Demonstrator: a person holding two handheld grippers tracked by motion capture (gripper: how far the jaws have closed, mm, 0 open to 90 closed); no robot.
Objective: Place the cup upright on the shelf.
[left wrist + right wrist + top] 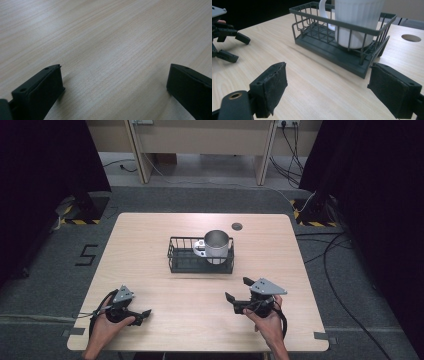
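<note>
The right gripper (239, 292) stands low in the right half of the high view, held in the person's right hand (268, 322), with its jaws wide apart and nothing between them. In the right gripper view its worn black pads (277, 82) frame the wire basket (317, 18), which is near but not touching. The left gripper (142, 316) rests at the lower left of the high view in the left hand (106, 326), also with the jaws spread and empty; it appears again at the upper left of the right gripper view.

The dark wire basket (176, 255) sits near the middle of the wooden table (150, 230). Inside it, at its right end, stands a mug (217, 245) with a pale ribbed wall and a handle (323, 13) turned toward the basket's other end.

The mug looks stiff, smooth and rather slippery, probably breakable if it is ceramic. I think the handle or the rim is the safest place to grip. The basket looks rigid and light; its top rail gives a good hold.

The high view shows the open mouth of the mug and a round hole (237, 226) in the table behind it. The right gripper view shows the ribs and the handle clearly. The left gripper view shows bare wood grain between its jaws.
</note>
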